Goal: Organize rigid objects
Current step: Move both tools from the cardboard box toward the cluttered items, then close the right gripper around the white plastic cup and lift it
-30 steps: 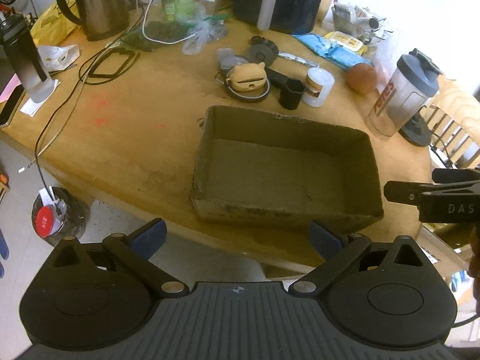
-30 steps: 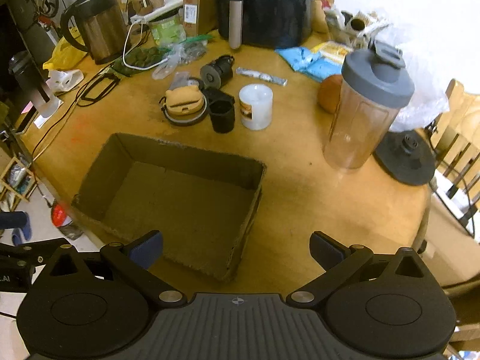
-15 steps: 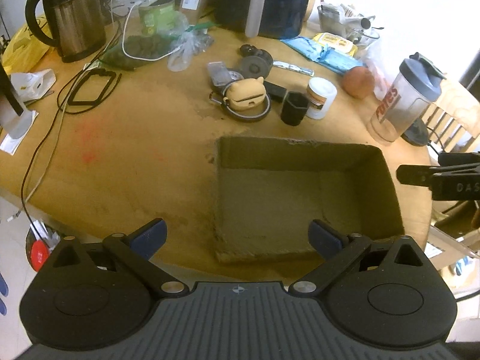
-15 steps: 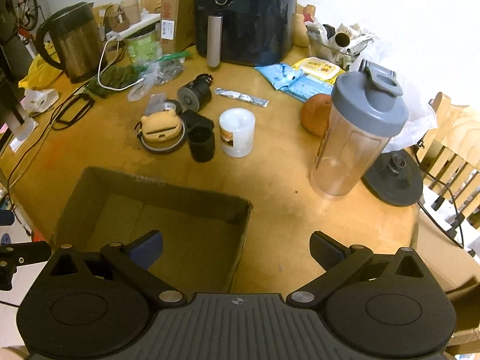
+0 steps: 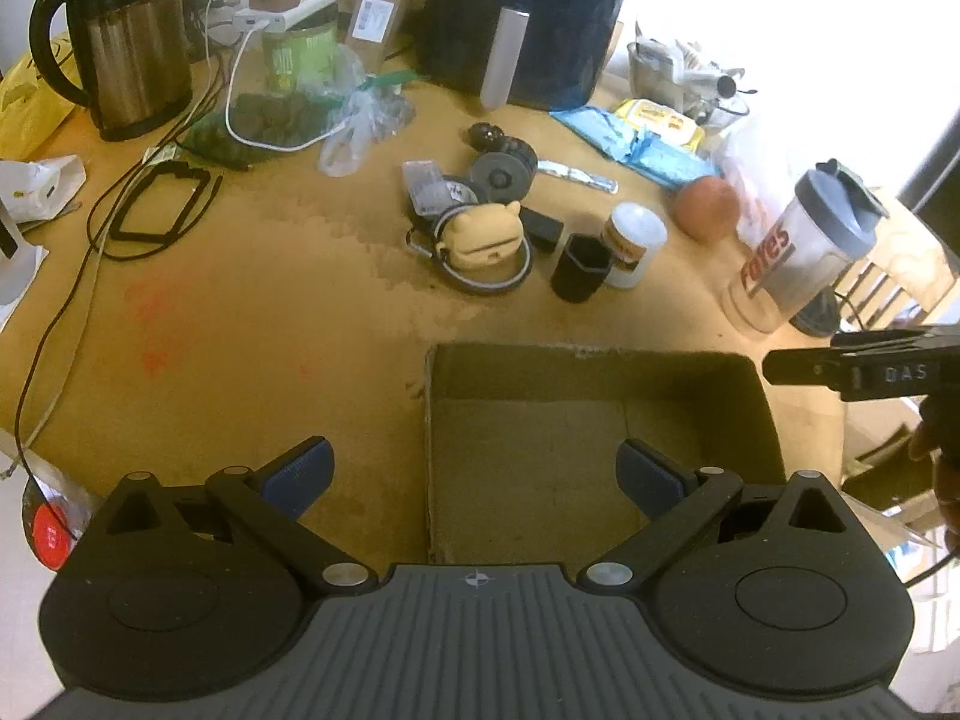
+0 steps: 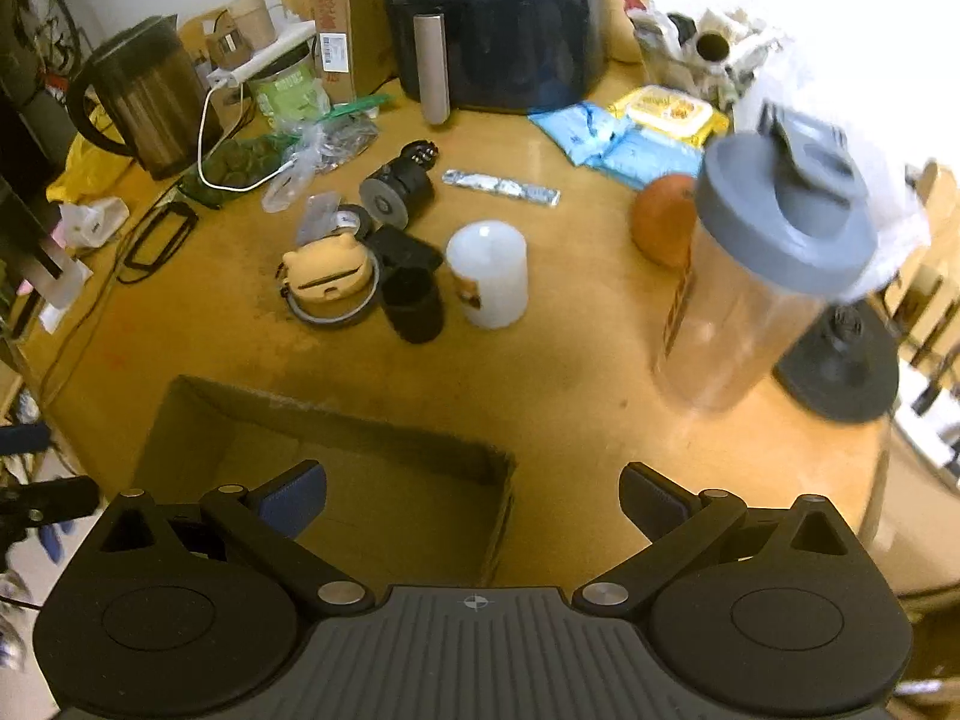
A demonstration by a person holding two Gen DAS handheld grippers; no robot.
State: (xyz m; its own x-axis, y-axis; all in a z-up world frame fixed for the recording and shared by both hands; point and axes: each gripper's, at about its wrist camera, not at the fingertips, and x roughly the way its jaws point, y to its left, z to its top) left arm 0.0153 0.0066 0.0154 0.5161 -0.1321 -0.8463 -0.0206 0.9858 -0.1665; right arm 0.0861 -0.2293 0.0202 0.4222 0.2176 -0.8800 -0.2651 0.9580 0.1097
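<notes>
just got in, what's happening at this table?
A person holds a hand-held gripper in each hand over a cluttered wooden table. Both the left hand-held gripper and the right hand-held gripper are open and hold nothing. An empty cardboard box sits at the near edge. The small items beyond it, a yellow bear-shaped case, a black cup and a white jar, are on the table, not in the box. Sorting looks not yet begun.
</notes>
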